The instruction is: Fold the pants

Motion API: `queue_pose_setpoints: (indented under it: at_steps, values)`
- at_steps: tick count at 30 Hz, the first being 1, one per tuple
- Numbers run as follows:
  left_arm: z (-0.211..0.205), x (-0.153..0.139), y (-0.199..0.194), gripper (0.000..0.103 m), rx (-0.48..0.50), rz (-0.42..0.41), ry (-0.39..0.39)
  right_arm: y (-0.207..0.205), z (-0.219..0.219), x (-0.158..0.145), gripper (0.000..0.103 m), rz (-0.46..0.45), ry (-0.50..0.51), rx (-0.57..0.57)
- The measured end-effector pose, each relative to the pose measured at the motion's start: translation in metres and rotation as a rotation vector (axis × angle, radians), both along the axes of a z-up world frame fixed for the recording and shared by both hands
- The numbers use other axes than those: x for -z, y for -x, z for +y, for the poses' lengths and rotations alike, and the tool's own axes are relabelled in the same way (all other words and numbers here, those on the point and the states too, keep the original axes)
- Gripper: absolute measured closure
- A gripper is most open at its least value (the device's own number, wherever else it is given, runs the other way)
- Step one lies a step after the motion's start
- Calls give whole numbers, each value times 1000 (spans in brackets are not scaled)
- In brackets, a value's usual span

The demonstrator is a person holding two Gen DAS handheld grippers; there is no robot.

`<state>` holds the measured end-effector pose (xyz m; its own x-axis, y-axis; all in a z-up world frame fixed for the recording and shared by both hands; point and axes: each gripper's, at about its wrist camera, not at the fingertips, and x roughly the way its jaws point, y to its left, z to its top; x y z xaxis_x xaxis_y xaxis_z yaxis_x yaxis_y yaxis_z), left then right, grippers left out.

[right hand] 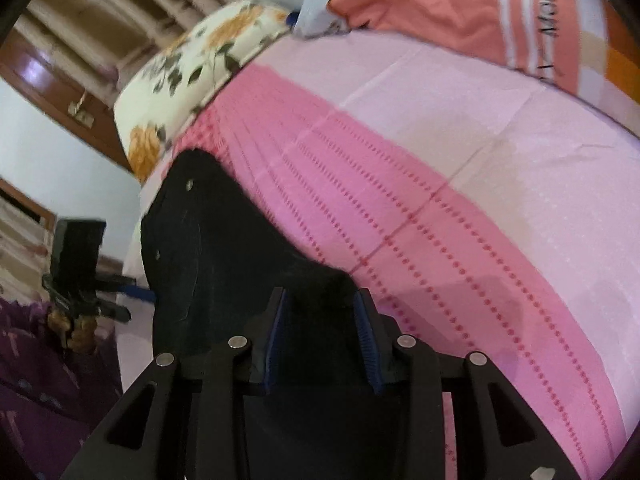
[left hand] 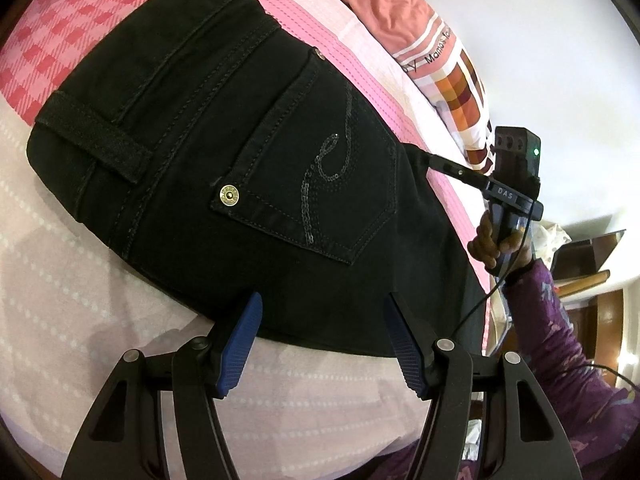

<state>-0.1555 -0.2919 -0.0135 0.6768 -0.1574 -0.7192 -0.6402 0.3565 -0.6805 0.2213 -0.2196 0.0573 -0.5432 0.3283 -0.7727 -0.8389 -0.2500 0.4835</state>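
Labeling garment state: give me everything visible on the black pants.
The black pants look like dark denim, lying back-side up on the pink bedsheet. Visible: waistband, belt loop, stitched back pocket with sequin swirl and brass rivets. The left tongs are open at the near edge. The right tongs pinch a raised bunch of the fabric.

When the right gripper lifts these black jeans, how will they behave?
The black jeans will probably flop and drape: fabric already bunches between the right gripper fingers. Thick seams and the waistband suggest some heft. The open left gripper holds nothing.
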Motion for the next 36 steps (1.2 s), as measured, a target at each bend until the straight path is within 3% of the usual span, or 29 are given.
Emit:
queue_pose_setpoints:
  at_steps: [5, 10, 14, 20, 24, 29, 34, 36]
  values:
    - [0, -1, 0, 39, -8, -3, 9, 24, -2, 8, 69, 16, 42, -114]
    - [-1, -1, 0, 39, -5, 1, 0, 17, 4, 6, 69, 72, -19, -42]
    - [-4, -2, -1, 39, 1, 8, -12, 8, -1, 13, 83, 77, -52, 32]
    - [-6, -3, -1, 39, 5, 8, -25, -10, -5, 21, 85, 163, -71, 141]
    - [-8, -4, -1, 39, 12, 14, -42, -17, 0, 26, 93, 149, -54, 214]
    - [-14, -6, -4, 39, 31, 27, -83, -7, 0, 22, 96, 49, -81, 225]
    - [-11, -3, 1, 39, 15, 5, -60, -2, -5, 17, 93, -16, -111, 250]
    - [-9, -3, 1, 39, 15, 2, -49, -13, -14, 11, 73, -31, -116, 326]
